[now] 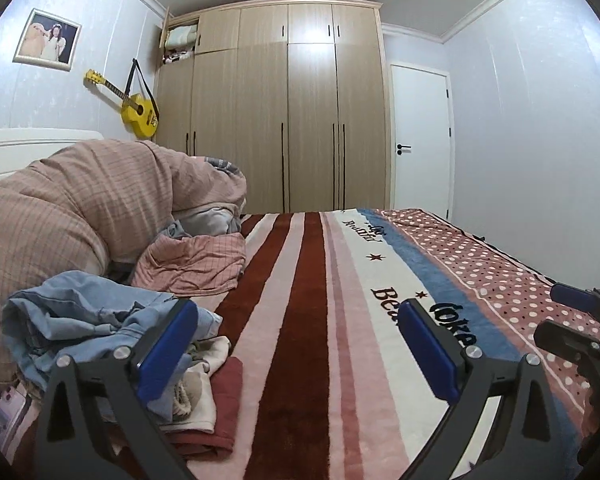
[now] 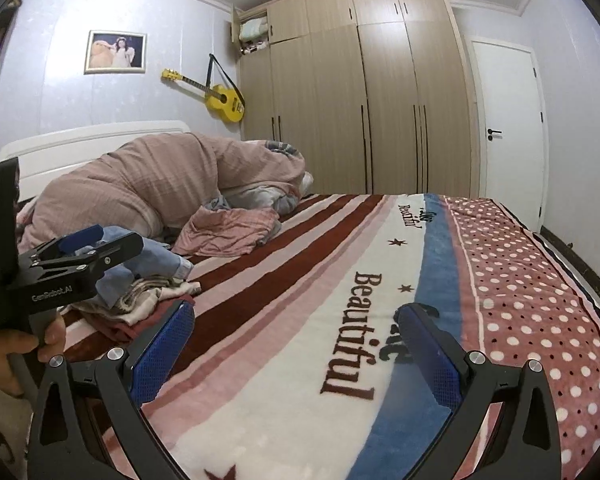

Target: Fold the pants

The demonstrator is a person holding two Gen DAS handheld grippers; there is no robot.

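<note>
While both jaws gape empty, each hand-held gripper (image 1: 296,344) (image 2: 296,344) hovers level above the blanket (image 2: 340,280).

I am looking into a bedroom of a private home. The bed (image 2: 340,280) fills most of the view, covered with a striped and dotted blanket (image 1: 300,300) that carries the word "Beautiful". At the head end of the bed lies a bunched pink checked duvet (image 1: 80,200), and clothes (image 1: 100,320) are piled just beside it. Behind the bed stands a tall wooden wardrobe (image 1: 284,112) up to the ceiling, with one upper door open. To the right of the wardrobe is a white door (image 1: 420,136). To its left a yellow guitar (image 2: 220,96) and a framed photo (image 2: 116,52) hang on the wall.
</note>
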